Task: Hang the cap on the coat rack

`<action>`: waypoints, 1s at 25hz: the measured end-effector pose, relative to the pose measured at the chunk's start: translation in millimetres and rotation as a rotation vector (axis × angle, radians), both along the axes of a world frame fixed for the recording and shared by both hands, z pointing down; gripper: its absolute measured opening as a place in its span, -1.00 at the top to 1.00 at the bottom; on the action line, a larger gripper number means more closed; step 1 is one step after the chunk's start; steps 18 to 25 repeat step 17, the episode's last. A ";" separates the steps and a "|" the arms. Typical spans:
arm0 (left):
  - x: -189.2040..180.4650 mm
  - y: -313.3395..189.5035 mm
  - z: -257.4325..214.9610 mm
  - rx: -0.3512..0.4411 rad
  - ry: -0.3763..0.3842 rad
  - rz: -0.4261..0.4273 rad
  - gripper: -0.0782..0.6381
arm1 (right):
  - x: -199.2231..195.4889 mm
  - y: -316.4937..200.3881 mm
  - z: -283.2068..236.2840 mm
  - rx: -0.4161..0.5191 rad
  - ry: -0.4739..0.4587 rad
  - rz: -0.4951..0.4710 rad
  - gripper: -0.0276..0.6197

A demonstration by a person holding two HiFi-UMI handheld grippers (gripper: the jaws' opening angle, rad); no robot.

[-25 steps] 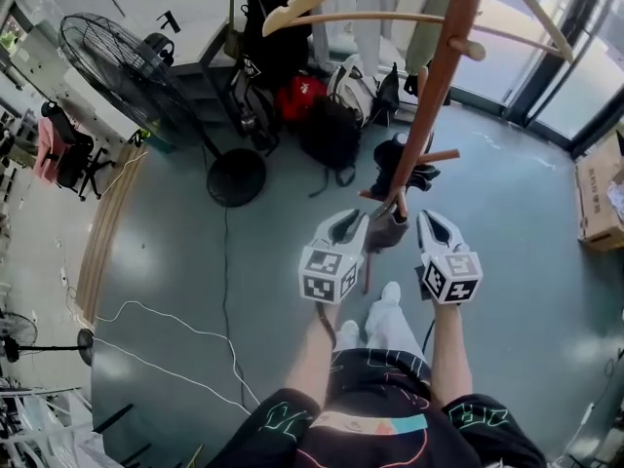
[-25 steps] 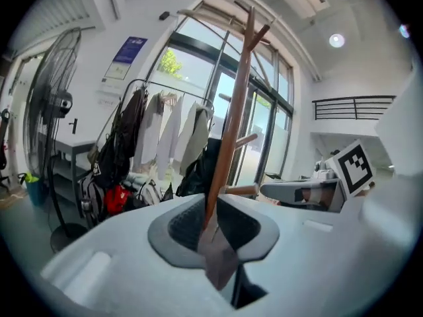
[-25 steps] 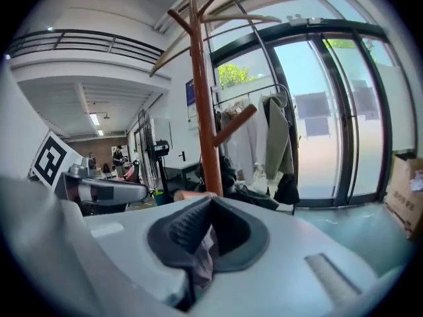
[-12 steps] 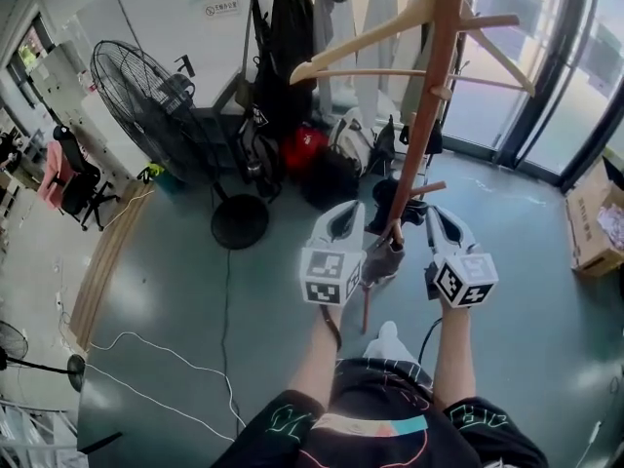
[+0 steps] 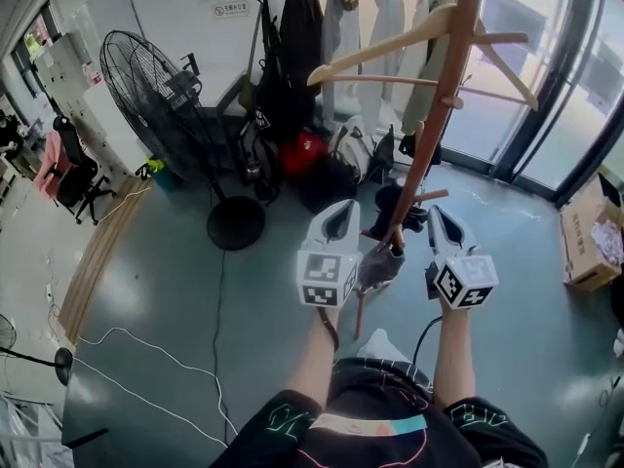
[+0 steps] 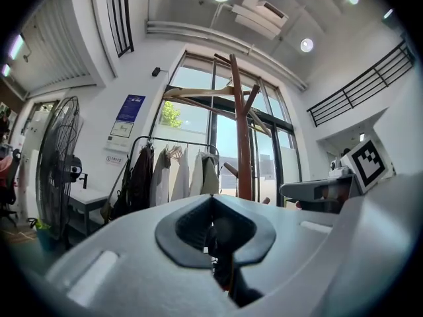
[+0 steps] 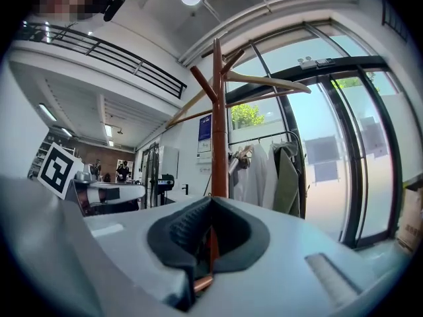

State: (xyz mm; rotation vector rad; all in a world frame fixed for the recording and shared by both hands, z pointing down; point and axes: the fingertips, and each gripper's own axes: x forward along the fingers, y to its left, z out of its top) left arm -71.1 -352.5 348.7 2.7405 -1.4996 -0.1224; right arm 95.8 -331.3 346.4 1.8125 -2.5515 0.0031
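Left hand-held gripper (image 5: 340, 213): jaws together, nothing clamped, pointing toward the rack. Right hand-held gripper (image 5: 436, 214): jaws likewise together and empty, on the other side of the pole.

Cap (image 5: 379, 264): grey, low on the coat rack (image 5: 444, 96), draped at the end of a short lower peg (image 5: 394, 234). Between the two gripper bodies, behind their tips, held by neither. Exact seating on the peg not readable from above.

Change: left jaws slightly apart a second ago, now shut. Both grippers higher against the cap, which was level with their tips then and now sits down beside the marker cubes. Judged: cap released and left hanging, hanging step apparently complete, only withdrawal remaining.

Surroundings: wooden hangers (image 5: 390, 42) on the upper arms. Bags (image 5: 327, 154) on the floor (image 5: 156, 291) beyond the rack. Standing fan (image 5: 146, 81) at left. Cardboard box (image 5: 585, 242) at right.
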 end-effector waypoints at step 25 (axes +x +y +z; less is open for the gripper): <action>-7.4 8.9 11.3 -0.019 0.092 0.011 0.75 | -6.2 5.2 2.0 -0.020 0.059 -0.025 0.90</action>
